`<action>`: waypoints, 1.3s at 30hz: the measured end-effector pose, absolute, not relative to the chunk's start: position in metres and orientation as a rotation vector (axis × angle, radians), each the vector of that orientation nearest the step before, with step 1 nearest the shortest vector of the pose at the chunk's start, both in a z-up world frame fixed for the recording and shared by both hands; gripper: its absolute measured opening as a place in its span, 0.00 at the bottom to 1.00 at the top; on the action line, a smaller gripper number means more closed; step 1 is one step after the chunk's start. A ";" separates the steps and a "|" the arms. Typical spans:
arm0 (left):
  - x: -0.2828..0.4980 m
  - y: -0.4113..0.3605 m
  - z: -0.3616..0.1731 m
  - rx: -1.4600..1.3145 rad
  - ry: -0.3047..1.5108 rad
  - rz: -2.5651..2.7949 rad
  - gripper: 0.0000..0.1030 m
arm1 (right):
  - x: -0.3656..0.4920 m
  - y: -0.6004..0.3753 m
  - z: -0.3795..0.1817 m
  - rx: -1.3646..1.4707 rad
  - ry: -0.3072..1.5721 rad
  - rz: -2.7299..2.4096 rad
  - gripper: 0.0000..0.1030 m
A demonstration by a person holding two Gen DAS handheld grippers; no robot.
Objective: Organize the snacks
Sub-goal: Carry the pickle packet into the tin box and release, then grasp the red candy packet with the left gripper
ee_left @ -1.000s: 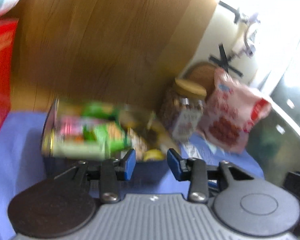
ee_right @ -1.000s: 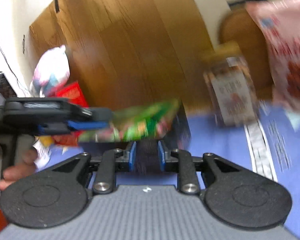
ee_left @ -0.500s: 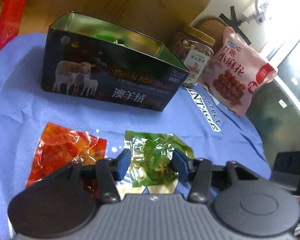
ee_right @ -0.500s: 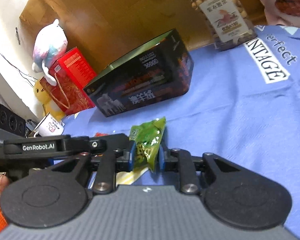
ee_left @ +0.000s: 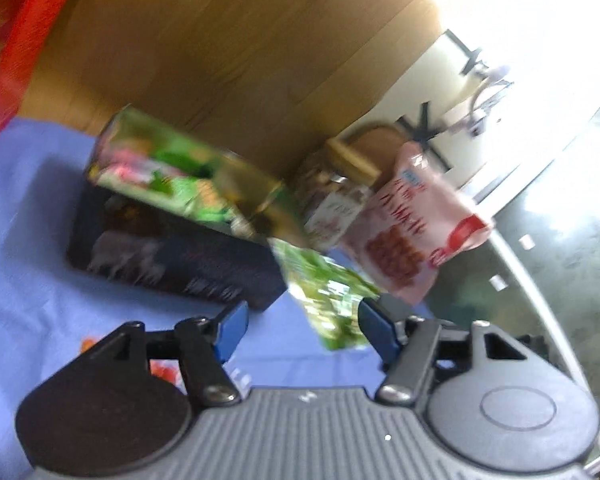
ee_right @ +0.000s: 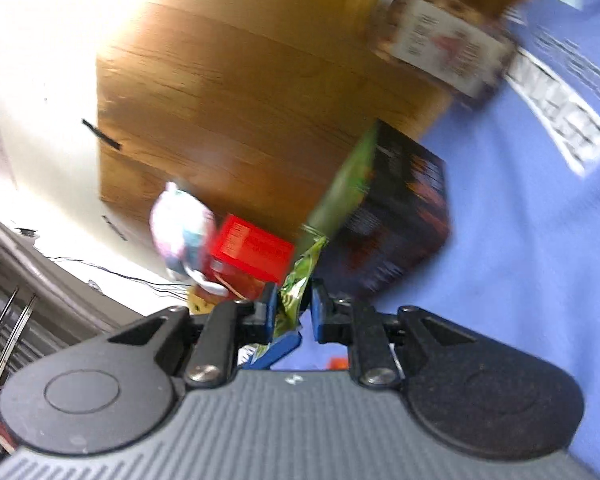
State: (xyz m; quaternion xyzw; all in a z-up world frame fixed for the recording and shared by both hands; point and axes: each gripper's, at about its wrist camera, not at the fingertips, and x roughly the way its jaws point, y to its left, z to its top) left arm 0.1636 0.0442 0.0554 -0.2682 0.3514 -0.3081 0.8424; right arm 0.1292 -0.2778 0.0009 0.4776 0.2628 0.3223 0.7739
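Note:
My right gripper is shut on a green snack packet, held edge-on in front of the dark tin box. The same packet hangs in the air in the left wrist view, just ahead of my left gripper, which is open and empty. The tin stands on the blue cloth with several green and pink packets inside. An orange packet lies on the cloth under my left gripper. Both views are blurred.
A jar of nuts with a wooden lid and a pink snack bag stand right of the tin. A red box and a plush toy stand to its left. A wooden board rises behind.
My right gripper has lifted the green packet off the cloth and carried it up toward the tin. My left gripper has risen and opened wider. Both views have tilted.

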 end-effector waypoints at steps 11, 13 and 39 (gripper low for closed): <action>0.251 0.017 0.072 -0.309 0.686 -0.479 0.35 | 0.219 -0.219 0.039 0.574 0.508 0.551 0.28; 0.257 0.013 0.064 -0.241 0.713 -0.409 0.35 | 0.220 -0.209 0.038 0.425 0.484 0.445 0.39; 0.134 0.094 0.004 -0.531 0.886 -0.459 0.16 | 0.118 -0.169 -0.034 0.635 0.776 0.722 0.04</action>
